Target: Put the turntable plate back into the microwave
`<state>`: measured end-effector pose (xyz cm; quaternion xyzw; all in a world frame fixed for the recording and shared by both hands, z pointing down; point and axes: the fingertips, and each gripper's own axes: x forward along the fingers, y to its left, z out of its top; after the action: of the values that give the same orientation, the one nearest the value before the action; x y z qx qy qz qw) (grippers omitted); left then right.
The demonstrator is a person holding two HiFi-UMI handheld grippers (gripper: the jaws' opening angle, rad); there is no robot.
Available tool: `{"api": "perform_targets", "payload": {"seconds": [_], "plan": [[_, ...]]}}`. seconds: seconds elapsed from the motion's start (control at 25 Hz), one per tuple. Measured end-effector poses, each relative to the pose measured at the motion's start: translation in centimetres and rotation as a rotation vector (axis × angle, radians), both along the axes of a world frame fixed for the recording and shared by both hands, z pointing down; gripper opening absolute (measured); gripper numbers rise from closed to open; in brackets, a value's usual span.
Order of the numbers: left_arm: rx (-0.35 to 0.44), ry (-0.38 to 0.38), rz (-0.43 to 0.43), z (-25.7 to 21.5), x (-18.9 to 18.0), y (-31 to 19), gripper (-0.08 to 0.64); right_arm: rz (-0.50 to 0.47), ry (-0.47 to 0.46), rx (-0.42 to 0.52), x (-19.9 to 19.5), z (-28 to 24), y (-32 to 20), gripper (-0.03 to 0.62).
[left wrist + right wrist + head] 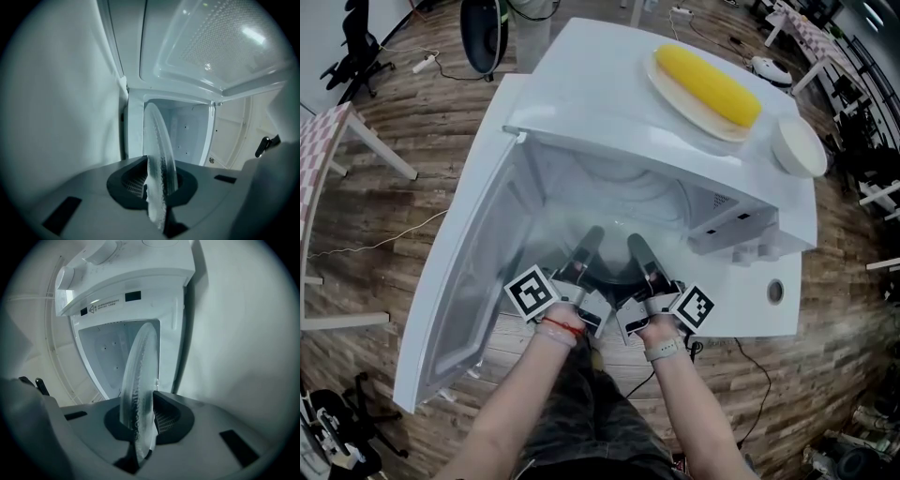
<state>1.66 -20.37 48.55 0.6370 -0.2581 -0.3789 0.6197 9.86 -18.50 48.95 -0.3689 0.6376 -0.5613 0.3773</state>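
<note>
Gripping the glass turntable plate point(160, 150) by its rim, the left gripper point(584, 251) and right gripper point(639, 253) each had jaws closed on it, holding it at the open front of the microwave point(609, 103). Atop the microwave sat a corn cob point(709, 84) and a white bowl point(798, 146).

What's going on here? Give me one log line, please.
turntable plate: at microwave opening | left gripper: shut on plate | right gripper: shut on plate | door: open
</note>
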Motion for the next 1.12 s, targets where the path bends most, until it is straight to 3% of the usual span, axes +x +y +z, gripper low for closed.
{"api": "perform_targets", "payload": {"seconds": [0.2, 0.52, 0.8, 1.12], "plan": [[-0.006, -0.011, -0.020, 0.0, -0.1, -0.6, 0.032, 0.000, 0.016, -0.003, 0.1, 0.0, -0.7, 0.043], [-0.021, 0.042, -0.106, -0.1, -1.2, -0.5, 0.032, 0.022, -0.004, -0.026, 0.3, 0.0, -1.1, 0.043], [-0.021, 0.031, -0.050, -0.4, -0.7, 0.5, 0.032, 0.038, 0.009, -0.051, 0.4, -0.5, -1.7, 0.042], [-0.059, 0.032, -0.046, 0.1, -0.3, 0.3, 0.031, 0.035, 0.006, -0.072, 0.6, -0.2, -2.1, 0.041]]}}
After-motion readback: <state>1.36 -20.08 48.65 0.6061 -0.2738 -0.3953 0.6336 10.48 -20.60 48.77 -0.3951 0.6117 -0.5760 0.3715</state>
